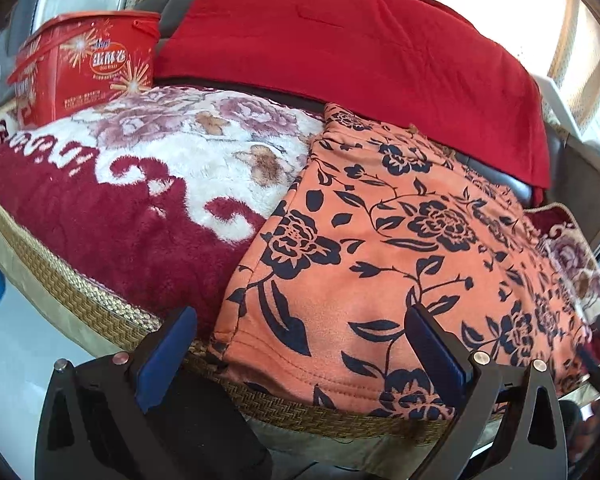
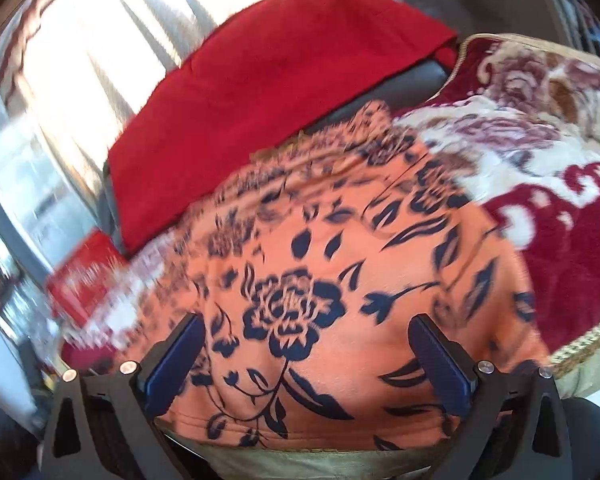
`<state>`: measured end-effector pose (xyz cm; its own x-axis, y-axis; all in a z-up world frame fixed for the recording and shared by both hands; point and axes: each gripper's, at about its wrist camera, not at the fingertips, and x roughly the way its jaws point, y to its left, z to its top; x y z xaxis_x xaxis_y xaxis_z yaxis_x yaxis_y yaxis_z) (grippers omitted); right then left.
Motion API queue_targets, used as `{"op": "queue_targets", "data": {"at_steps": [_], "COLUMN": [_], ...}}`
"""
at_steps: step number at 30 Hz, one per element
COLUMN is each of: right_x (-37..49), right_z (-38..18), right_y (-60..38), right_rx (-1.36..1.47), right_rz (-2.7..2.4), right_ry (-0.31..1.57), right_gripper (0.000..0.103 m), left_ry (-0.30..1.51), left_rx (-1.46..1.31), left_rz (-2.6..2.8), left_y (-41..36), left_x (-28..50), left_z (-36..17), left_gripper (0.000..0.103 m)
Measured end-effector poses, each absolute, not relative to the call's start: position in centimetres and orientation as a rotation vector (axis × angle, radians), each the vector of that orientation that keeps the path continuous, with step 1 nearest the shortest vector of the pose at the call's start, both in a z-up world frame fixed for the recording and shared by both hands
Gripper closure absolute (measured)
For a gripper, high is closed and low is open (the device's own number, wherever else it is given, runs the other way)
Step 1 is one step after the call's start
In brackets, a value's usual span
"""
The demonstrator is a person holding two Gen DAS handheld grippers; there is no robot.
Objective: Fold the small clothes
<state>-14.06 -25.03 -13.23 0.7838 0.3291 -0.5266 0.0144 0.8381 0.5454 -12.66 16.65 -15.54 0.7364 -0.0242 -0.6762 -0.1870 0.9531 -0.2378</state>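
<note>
An orange garment with a dark blue flower print [image 1: 400,248] lies flat on a plush maroon and white floral blanket [image 1: 112,200]. Its hem reaches the blanket's front edge. My left gripper [image 1: 300,320] is open, its blue-padded fingers [image 1: 168,356] standing over the garment's near left corner and hem. In the right wrist view the same garment [image 2: 320,280] fills the middle, blurred by motion. My right gripper [image 2: 306,334] is open just above the garment's near edge, holding nothing.
A red blanket [image 1: 340,40] drapes over the dark sofa back behind. A red snack tin [image 1: 84,68] stands at the back left on the blanket. The blanket's woven gold trim [image 1: 100,312] marks the front edge. Bright curtained windows lie behind.
</note>
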Motion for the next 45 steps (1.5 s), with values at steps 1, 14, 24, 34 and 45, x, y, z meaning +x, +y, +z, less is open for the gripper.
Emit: {"op": "queue_targets", "data": {"at_steps": [1, 14, 24, 34, 45], "right_x": [-14.6, -15.5, -13.8, -13.2, -13.2], "right_z": [-12.9, -12.3, -15.9, -16.6, -15.0], "right_y": [-26.4, -33.9, -33.6, -33.2, -33.4], "right_rx": [0.594, 0.61, 0.639, 0.66, 0.755], "right_rz": [0.154, 0.061, 0.109, 0.128, 0.225], "right_ry": [0.639, 0.748, 0.908, 0.981, 0.969], "right_gripper": [0.0, 0.001, 0.016, 0.035, 0.089], "left_ry": [0.739, 0.771, 0.841, 0.902, 0.92], "left_rx": [-0.298, -0.431, -0.397, -0.428, -0.445], "left_rz": [0.09, 0.101, 0.145, 0.131, 0.062], "left_y": [16.7, 19.7, 20.7, 21.3, 22.7], "left_x": [-12.7, -12.1, -11.3, -11.0, -11.6], "left_z": [-15.5, -15.9, -16.5, -17.3, -13.1], "left_gripper": [0.0, 0.0, 0.0, 0.0, 0.097]}}
